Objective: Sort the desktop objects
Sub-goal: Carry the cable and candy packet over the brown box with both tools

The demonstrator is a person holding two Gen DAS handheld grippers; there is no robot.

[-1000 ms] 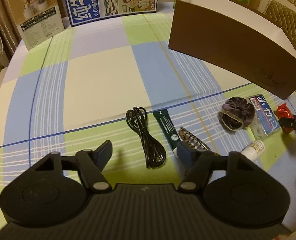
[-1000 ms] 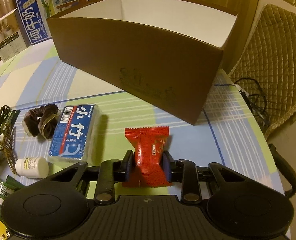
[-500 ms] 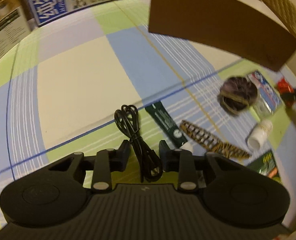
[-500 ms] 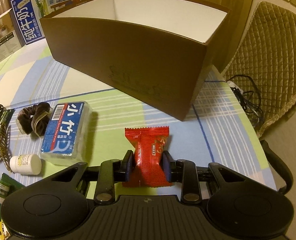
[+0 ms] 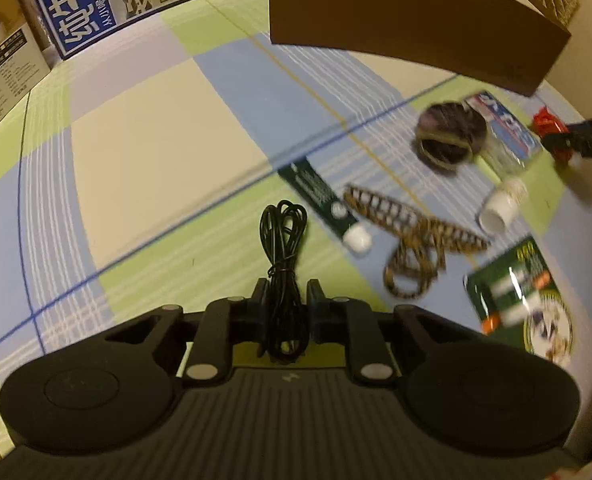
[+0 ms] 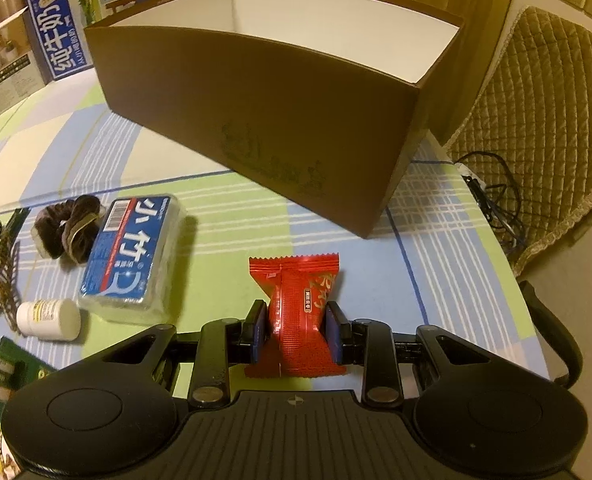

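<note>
We've got the left gripper [image 5: 283,296] clamped tight around the near end of the coiled black cable [image 5: 282,240], which stretches out ahead over the checked green-and-blue surface [image 5: 144,152]. The right gripper [image 6: 294,328] is pinched onto the red foil snack packet [image 6: 296,304], squeezing its waist, just in front of the big brown cardboard box [image 6: 264,112].

Using that box as our landmark: its top is open, white inside, and its near corner sits close to the surface's right edge. Left of the box there's a wide bare stretch. In front of it, toward us, things bunch up: a dark brown scrunchie [image 6: 66,228], a blue-labelled clear plastic case [image 6: 130,256] touching it, and a small white pill bottle [image 6: 50,320] lying on its side.
</note>
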